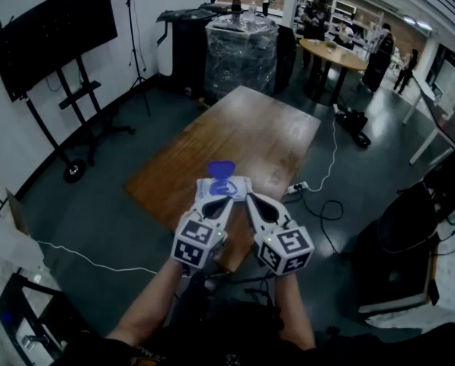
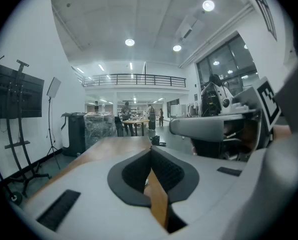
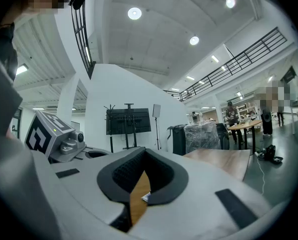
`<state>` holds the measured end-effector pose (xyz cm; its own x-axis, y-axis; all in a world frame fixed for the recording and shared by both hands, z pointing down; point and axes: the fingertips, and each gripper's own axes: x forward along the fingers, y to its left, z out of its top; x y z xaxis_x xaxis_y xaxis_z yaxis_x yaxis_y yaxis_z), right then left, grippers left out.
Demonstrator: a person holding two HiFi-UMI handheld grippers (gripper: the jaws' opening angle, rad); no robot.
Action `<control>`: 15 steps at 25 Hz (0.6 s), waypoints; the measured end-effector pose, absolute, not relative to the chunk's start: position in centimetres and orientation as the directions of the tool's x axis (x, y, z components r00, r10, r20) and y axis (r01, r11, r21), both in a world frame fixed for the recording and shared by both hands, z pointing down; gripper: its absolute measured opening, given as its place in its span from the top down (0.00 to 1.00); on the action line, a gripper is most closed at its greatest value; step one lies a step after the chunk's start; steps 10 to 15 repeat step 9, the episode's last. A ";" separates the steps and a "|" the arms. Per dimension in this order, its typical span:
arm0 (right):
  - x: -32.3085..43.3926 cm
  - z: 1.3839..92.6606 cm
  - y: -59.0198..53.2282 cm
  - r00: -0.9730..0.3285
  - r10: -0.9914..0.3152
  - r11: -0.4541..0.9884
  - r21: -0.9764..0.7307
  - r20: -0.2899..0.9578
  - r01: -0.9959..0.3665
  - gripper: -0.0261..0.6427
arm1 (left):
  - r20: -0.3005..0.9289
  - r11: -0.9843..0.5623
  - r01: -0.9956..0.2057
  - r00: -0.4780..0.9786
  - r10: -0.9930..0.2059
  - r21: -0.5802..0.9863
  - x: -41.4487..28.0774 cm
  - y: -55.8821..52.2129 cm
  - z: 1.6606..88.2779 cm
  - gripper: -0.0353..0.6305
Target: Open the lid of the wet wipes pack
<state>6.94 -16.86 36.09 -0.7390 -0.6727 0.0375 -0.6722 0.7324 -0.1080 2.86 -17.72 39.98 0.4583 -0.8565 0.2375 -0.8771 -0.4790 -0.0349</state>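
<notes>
Well, the left tool [image 1: 225, 200] has its jaws pressed together at the tips, and its own view [image 2: 150, 154] shows nothing held, only brown wood through the slit below them. The right tool [image 1: 251, 197] is likewise closed tip to tip [image 3: 145, 156], with wood and a sliver of white in the gap underneath. They sit side by side, the right one at 3 o'clock of the left, both tips at the 6 o'clock edge of the pack [image 1: 239, 183]; whether they touch it I cannot tell. The pack lies near the 6 o'clock corner of the tabletop [image 1: 246, 132]. Its blue lid [image 1: 222, 168] stands raised at the pack's 12 o'clock side. A power strip [image 1: 299, 187] lies on the floor at 3 o'clock of the pack, a screen on a stand [image 1: 52, 33] is at 10 o'clock, and a wrapped pallet [image 1: 241, 48] at 12 o'clock beyond the tabletop
</notes>
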 end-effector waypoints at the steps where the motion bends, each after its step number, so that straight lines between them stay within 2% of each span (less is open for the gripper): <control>1: 6.9 36.1 -16.9 -0.739 -0.672 0.733 -0.108 0.039 -0.672 0.95 | 0.237 -0.479 -0.877 0.458 -0.856 -0.036 2.9 -17.7 40.0 0.94; 15: 7.0 35.9 -16.8 -0.742 -0.669 0.736 -0.101 0.039 -0.669 0.95 | 0.238 -0.481 -0.876 0.460 -0.855 -0.036 3.0 -17.6 40.0 0.94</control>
